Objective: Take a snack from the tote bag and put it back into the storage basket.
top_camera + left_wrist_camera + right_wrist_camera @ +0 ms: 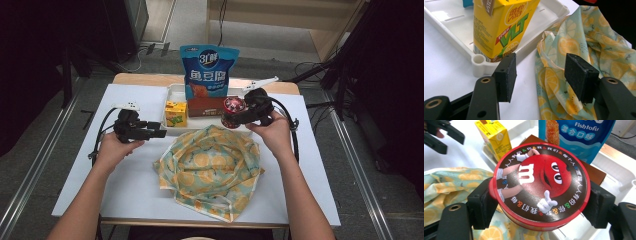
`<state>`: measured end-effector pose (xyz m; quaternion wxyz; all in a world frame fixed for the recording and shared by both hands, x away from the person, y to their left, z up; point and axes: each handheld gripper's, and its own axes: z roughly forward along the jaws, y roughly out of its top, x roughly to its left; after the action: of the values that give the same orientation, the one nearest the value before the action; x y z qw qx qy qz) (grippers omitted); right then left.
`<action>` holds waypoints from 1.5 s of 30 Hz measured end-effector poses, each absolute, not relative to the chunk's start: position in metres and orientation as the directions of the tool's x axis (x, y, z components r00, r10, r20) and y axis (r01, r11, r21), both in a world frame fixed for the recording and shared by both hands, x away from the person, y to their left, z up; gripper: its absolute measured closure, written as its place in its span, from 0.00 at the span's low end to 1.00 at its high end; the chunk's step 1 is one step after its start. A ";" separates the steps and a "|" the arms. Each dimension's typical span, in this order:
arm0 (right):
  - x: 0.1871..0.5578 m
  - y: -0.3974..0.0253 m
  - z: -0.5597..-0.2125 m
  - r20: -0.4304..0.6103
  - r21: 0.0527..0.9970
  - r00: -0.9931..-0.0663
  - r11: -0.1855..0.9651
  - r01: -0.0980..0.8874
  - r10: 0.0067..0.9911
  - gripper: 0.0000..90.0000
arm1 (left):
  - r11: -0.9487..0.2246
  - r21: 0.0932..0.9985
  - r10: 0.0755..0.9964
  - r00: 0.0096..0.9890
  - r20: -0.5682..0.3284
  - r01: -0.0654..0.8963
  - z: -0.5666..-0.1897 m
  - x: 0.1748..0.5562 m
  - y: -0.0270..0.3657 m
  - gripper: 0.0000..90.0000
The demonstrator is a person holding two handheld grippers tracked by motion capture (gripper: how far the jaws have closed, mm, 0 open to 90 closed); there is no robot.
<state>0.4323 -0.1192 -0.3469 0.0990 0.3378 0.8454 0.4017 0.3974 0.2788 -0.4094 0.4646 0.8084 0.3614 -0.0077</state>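
Above white table [125, 185], right claw [541, 202] clamps candy tub [541, 187] sideways

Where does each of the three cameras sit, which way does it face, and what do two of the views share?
High view: above the person's side of the table, looking forward and down at the white tray, the lemon-print bag and both forearms.
Left gripper view: rides the left gripper, facing the yellow drink carton; its open black fingers show.
Right gripper view: rides the right gripper, its fingers clamping the round red tin.
Shared: both gripper views show the carton and the bag.
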 end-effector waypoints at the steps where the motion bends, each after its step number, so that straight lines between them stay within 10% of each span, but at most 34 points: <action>1: 0.433 -0.119 -0.348 0.106 0.744 -0.750 0.448 0.495 0.653 0.26 | -0.307 0.745 0.578 0.738 -0.348 0.591 -0.409 0.397 0.279 0.48; 45: 0.485 -0.120 -0.429 0.074 0.689 -0.645 0.429 0.584 0.761 0.26 | -0.299 0.739 0.607 0.718 -0.341 0.604 -0.412 0.383 0.294 0.48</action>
<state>0.4847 -0.1200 -0.4290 0.1252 0.4022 0.8359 0.3519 0.3834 0.2938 -0.4119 0.4576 0.8059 0.3756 0.0015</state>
